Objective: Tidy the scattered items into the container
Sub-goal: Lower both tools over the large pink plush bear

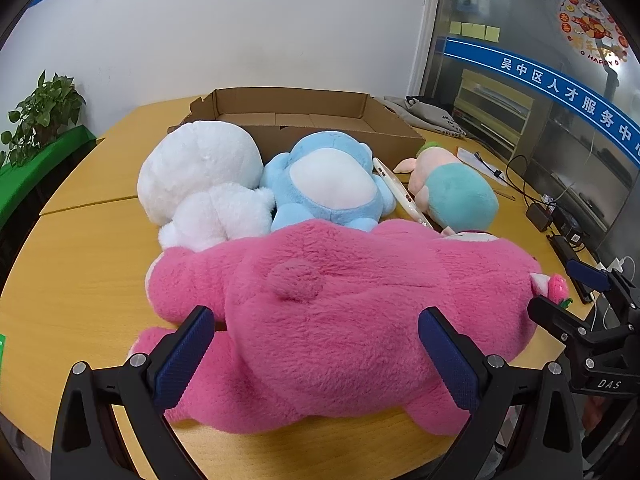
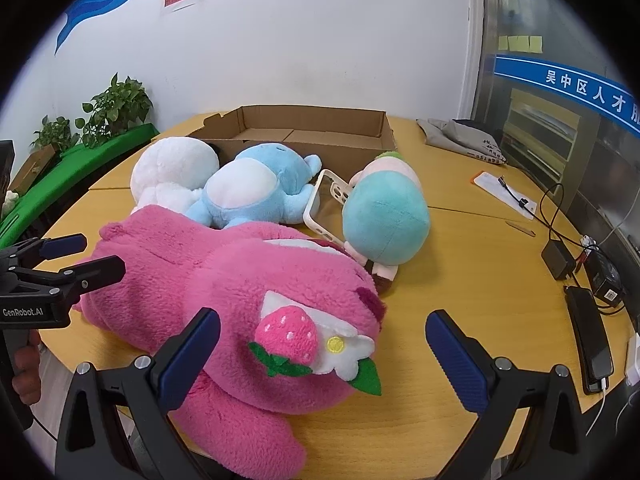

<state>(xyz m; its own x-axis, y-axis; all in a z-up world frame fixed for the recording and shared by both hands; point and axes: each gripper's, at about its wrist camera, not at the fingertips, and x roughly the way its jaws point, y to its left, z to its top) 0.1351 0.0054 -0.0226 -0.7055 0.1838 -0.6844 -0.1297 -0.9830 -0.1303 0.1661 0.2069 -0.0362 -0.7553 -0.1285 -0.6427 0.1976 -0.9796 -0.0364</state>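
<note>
Pink plush bear [image 1: 340, 320] lay face-down along the near edge of the yellow tabletop [image 1: 80, 280], fuzzy magenta fur, round stub tail up. Its ear carried a felt strawberry [image 2: 288, 334] with a white flower and green leaves.

Left hand-held gripper [image 1: 320, 356] was spread wide, blue-padded fingers [image 1: 188, 356] on either side of the bear's rump, not clamped on it. Right hand-held gripper [image 2: 324, 360] was also spread wide at the bear's head end, strawberry ear between the fingers, right finger clear of the fur; nothing held.

Behind the bear, touching it: white plush [image 1: 200, 184], and just beside that a light-blue plush with a white belly [image 1: 332, 184]. A clear phone case [image 2: 324, 204] leaned between the blue plush and a teal-and-pink plush [image 2: 384, 216].

Shallow open cardboard box [image 1: 320, 120] sat at the far side, just behind the toys, no toys visible inside.

Right edge of the tabletop: black power adapter [image 2: 558, 260] with cables, dark phone [image 2: 592, 340]. Grey cloth bag [image 2: 464, 136] beyond the box.
</note>
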